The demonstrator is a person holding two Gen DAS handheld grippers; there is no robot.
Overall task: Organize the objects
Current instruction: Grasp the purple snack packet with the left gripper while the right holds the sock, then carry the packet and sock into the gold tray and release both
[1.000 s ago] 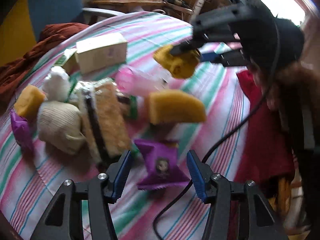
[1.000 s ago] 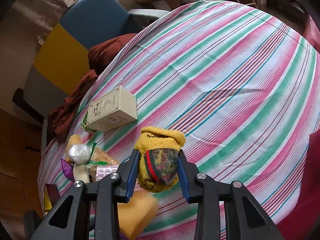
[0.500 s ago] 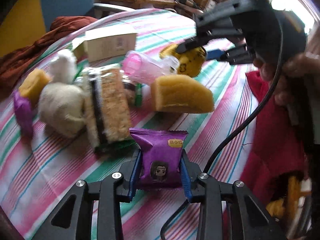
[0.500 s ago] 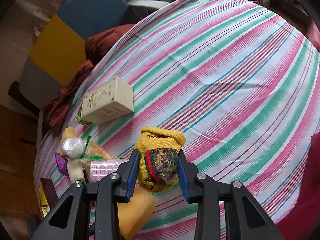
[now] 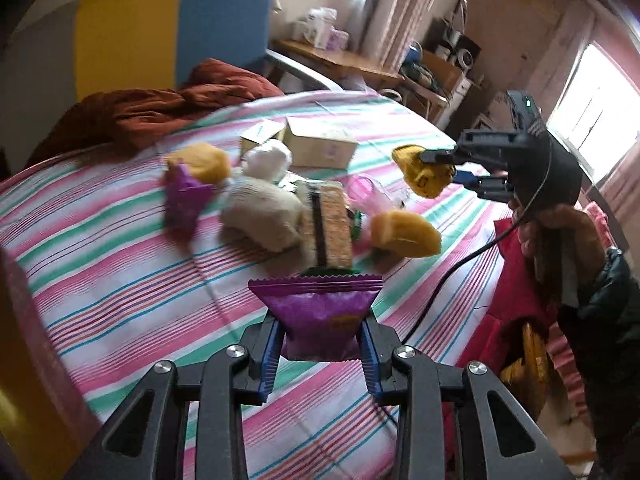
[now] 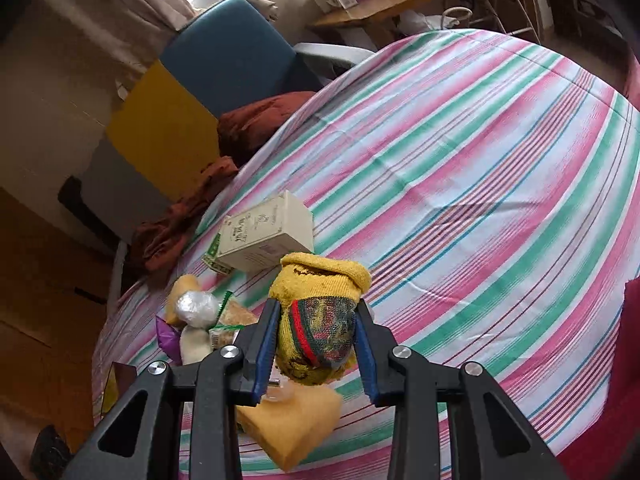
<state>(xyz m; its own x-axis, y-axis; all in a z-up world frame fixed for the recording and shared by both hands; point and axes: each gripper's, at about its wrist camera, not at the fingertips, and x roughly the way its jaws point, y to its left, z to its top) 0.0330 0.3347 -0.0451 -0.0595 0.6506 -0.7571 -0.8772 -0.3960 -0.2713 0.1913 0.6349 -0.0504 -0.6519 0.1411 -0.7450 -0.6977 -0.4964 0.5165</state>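
In the left wrist view the left tongs [image 5: 320, 354], open around it a second ago, now grip the purple snack packet [image 5: 318, 316] lifted off the striped worktop [image 5: 120, 276] at 6 o'clock, so it looks ready to be sorted, while in the right wrist view the right tongs [image 6: 316, 346] still clamp the yellow sock [image 6: 318, 320] at 6 o'clock above the pile

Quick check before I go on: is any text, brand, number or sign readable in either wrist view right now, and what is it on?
None can be read.
Purple snack packet, held in the left gripper: a small orange label, blurred.
Cream box on the striped tablecloth: decorative print on its top, too small and soft to read.
Rolled yellow sock, held in the right gripper: woven pattern only, no lettering.
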